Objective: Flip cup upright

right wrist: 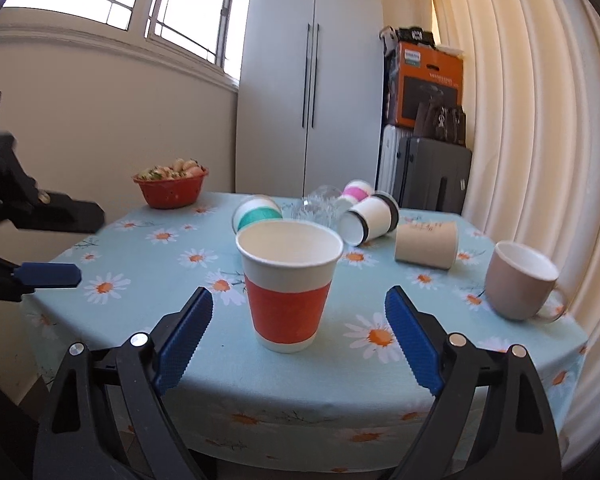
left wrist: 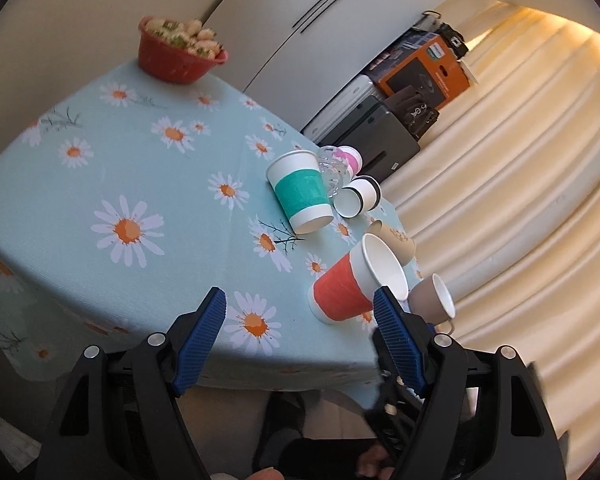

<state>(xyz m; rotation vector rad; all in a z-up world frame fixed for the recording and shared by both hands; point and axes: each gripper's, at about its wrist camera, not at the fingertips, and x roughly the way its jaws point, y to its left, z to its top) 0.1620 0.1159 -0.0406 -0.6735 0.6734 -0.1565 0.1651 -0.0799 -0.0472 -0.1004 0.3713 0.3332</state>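
Left tongs (left wrist: 300,304): jaws spread wide, nothing gripped, tilted, blue pads (left wrist: 202,340) bare | Right tongs (right wrist: 299,300): jaws spread wide, level, nothing clamped | Left tongs seen at left edge of right wrist view, held apart from right tongs

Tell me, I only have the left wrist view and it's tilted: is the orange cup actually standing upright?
Observer: Yes. In the right wrist view the orange cup stands on its base, mouth up.
Operator: Is the right gripper holding it?
Observer: No. The right gripper is open, one finger on each side of the cup with gaps.
Operator: Where does my left gripper sit from there?
Observer: The left gripper shows at the frame's left edge, well apart from the cup.
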